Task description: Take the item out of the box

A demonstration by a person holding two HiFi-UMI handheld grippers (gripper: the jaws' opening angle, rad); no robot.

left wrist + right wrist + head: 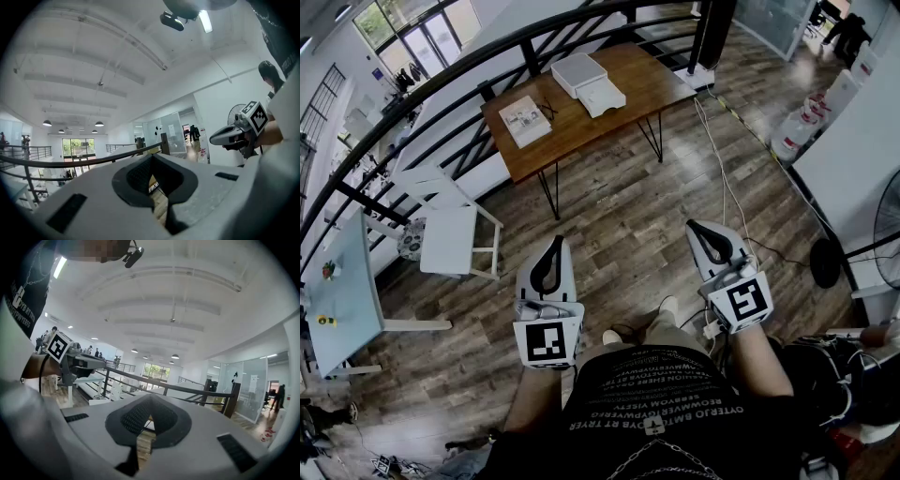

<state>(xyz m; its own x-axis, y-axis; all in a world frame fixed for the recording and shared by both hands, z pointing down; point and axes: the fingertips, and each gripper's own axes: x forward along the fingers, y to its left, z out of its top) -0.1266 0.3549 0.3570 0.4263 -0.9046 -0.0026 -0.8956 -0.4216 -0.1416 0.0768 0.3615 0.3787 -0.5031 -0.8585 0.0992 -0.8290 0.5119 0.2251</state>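
Left gripper (553, 244) and right gripper (697, 230) side by side, jaws together, empty, above wooden floor (623, 225); well ahead, white box (577, 73) on table (581, 127).

I'm looking down on a brown wooden table with black hairpin legs (581, 131), and a pale printed booklet (525, 120) is lying near its left end. A curved black metal railing (487, 52) is sweeping behind it. A white chair with a flat seat (448, 239) is standing on the dark plank floor (619, 234), and a thin white cable (724, 178) is trailing along on the right.
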